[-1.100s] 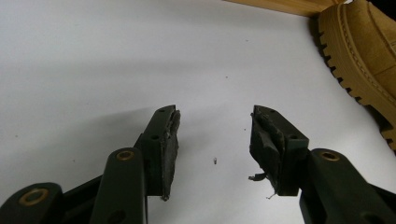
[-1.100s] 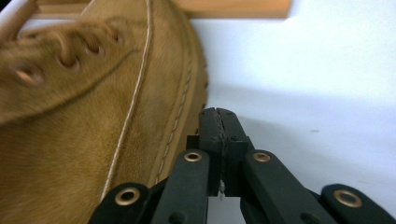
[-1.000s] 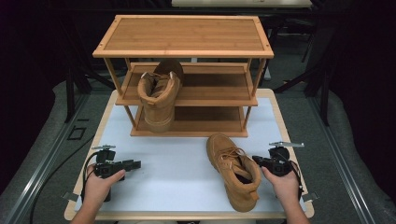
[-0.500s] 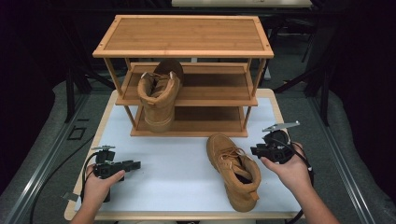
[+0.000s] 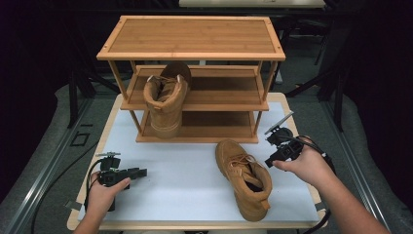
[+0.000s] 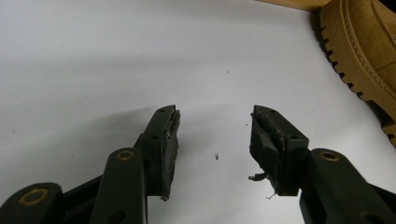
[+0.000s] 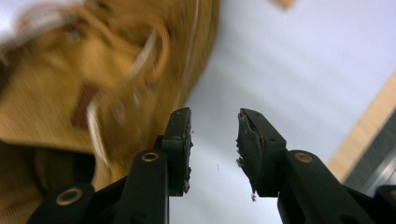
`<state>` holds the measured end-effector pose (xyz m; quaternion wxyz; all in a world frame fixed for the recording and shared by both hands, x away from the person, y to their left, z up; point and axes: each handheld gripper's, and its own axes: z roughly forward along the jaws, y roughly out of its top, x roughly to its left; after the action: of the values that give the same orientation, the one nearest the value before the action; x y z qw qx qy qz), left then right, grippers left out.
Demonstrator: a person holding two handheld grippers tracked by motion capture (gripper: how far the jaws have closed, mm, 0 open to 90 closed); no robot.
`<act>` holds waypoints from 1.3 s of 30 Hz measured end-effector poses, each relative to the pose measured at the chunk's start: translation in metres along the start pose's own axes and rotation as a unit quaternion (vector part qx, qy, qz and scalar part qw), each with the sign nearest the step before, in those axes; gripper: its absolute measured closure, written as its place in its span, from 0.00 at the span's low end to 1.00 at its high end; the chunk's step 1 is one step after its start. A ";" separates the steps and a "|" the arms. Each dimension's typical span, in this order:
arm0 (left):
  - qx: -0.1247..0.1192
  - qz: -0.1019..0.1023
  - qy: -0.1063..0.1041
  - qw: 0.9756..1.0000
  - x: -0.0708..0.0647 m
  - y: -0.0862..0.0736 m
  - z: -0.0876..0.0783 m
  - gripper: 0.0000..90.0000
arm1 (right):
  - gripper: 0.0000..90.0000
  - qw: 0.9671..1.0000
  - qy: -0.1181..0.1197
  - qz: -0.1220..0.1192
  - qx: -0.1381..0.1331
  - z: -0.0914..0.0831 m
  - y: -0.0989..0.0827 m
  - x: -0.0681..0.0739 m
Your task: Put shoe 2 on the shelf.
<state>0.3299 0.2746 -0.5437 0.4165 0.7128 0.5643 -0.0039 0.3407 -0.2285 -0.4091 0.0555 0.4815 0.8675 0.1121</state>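
One tan lace-up boot (image 5: pixel 246 178) lies on the white table top at the right, toe toward the rack. A second tan boot (image 5: pixel 165 100) stands on the middle shelf of the wooden shoe rack (image 5: pixel 192 36), heel end toward me. My right gripper (image 5: pixel 270 162) hovers just right of the lying boot, tilted down toward it, open and empty. In the right gripper view its jaws (image 7: pixel 215 123) stand apart over bare table, with the blurred boot (image 7: pixel 93 84) to their left. My left gripper (image 5: pixel 140 171) rests low at the front left, open (image 6: pixel 215 126), and the boot's sole (image 6: pixel 364 51) is far off.
The rack fills the back half of the table (image 5: pixel 170 204) and has a free bottom shelf (image 5: pixel 214 126) and free room on the middle shelf's right. A wooden rim (image 7: pixel 369 126) borders the white surface on the right. Dark floor surrounds the table.
My right gripper has risen off the table, moved forward beside the lying boot and tipped its jaws down toward it. The left gripper and both boots have stayed put.
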 end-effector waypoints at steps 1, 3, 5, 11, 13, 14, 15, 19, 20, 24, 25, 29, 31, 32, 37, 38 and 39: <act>0.000 0.000 0.000 1.000 0.000 0.000 0.000 0.57 | 0.71 1.000 -0.002 0.001 0.018 0.000 0.000 0.000; 0.001 0.001 0.001 1.000 0.000 0.000 0.000 0.56 | 0.70 0.998 -0.007 0.004 0.057 0.001 0.000 0.002; 0.002 0.001 0.002 1.000 0.000 0.000 0.000 0.56 | 0.69 0.997 -0.001 0.011 0.078 0.001 -0.001 0.003; 0.002 -0.001 0.001 1.000 0.000 0.000 0.001 0.56 | 0.70 0.996 -0.005 0.019 0.091 -0.012 0.001 0.009; 0.002 -0.001 0.000 1.000 0.000 0.000 0.001 0.56 | 0.71 0.996 -0.002 0.023 0.084 -0.020 0.003 0.011; 0.002 -0.001 0.000 1.000 0.000 0.000 0.001 0.56 | 0.72 0.996 -0.002 0.025 0.081 -0.025 0.004 0.013; 0.002 -0.001 0.000 1.000 0.000 0.000 0.001 0.56 | 0.72 0.997 0.002 0.026 0.077 -0.030 0.005 0.014; 0.002 0.000 0.001 1.000 0.000 0.000 0.000 0.56 | 0.70 0.998 0.011 0.025 0.060 -0.039 0.008 0.023; 0.002 0.000 0.000 1.000 0.000 0.000 0.000 0.56 | 0.69 0.997 0.028 0.024 0.061 -0.038 0.008 0.024; 0.003 -0.001 0.001 1.000 0.000 0.000 0.001 0.56 | 0.68 0.997 0.036 0.017 0.068 -0.026 0.007 0.033; 0.003 -0.002 0.000 1.000 0.000 0.000 0.001 0.56 | 0.68 0.996 0.044 0.019 0.072 -0.021 0.007 0.034; 0.003 -0.002 0.001 1.000 0.001 0.000 0.001 0.56 | 0.68 0.995 0.045 0.029 0.088 -0.005 0.007 0.034; 0.004 -0.002 0.001 1.000 0.001 0.000 0.002 0.56 | 0.68 0.994 0.028 0.035 0.095 0.001 0.006 0.035; 0.005 -0.002 0.001 1.000 0.001 0.000 0.002 0.56 | 0.68 0.994 0.032 0.040 0.098 0.004 0.006 0.035; 0.005 -0.002 0.000 1.000 0.001 0.000 0.002 0.56 | 0.69 0.990 0.048 0.049 0.120 0.016 0.004 0.035; 0.004 -0.003 0.000 1.000 0.001 0.000 0.002 0.56 | 0.70 0.990 0.050 0.050 0.125 0.019 0.004 0.035; 0.004 -0.003 0.000 1.000 0.001 0.000 0.002 0.56 | 0.72 0.989 0.050 0.051 0.130 0.021 0.003 0.036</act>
<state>0.3308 0.2743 -0.5457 0.4140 0.7125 0.5664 -0.0077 0.3285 -0.1938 -0.4279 -0.0563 0.5220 0.8507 0.0251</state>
